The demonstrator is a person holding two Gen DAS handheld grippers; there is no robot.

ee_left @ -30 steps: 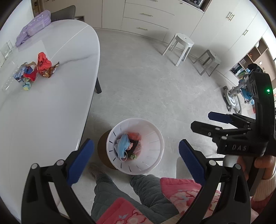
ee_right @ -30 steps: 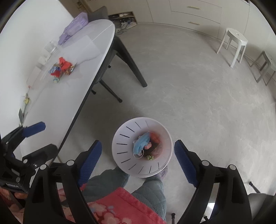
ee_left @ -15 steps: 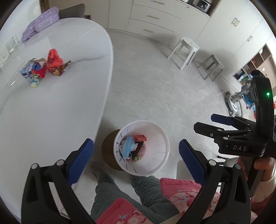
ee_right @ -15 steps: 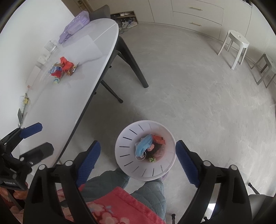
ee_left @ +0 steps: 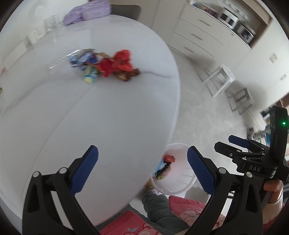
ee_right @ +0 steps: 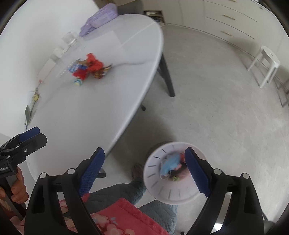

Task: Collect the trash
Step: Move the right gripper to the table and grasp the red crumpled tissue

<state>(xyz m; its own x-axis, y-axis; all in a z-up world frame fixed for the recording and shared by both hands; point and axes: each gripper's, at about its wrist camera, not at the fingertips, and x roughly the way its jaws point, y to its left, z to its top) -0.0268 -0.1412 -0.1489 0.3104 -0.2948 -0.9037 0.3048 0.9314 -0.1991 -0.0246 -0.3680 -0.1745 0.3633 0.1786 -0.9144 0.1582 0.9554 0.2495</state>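
Observation:
A pile of crumpled wrappers, red, blue and brown [ee_left: 108, 66], lies on the white oval table [ee_left: 90, 117]; it also shows in the right wrist view [ee_right: 88, 67]. A white slotted trash bin [ee_right: 173, 173] stands on the floor by the table's edge, holding a blue face mask [ee_right: 170, 162] and other scraps; the left wrist view shows it partly hidden by the table [ee_left: 177, 173]. My left gripper [ee_left: 142, 170] is open and empty over the table's near edge. My right gripper [ee_right: 144, 171] is open and empty above the floor and bin.
A purple bag [ee_left: 86, 10] and a clear glass [ee_left: 51, 22] sit at the table's far end. Small items lie along the wall side [ee_right: 33, 101]. White stools [ee_right: 265, 65] and cabinets [ee_left: 198, 36] stand across the grey floor. My legs [ee_right: 126, 207] are below.
Both grippers swung left towards the table. The wrapper pile now sits nearer the middle of both views, and the bin has slid to the lower right. Both stay open.

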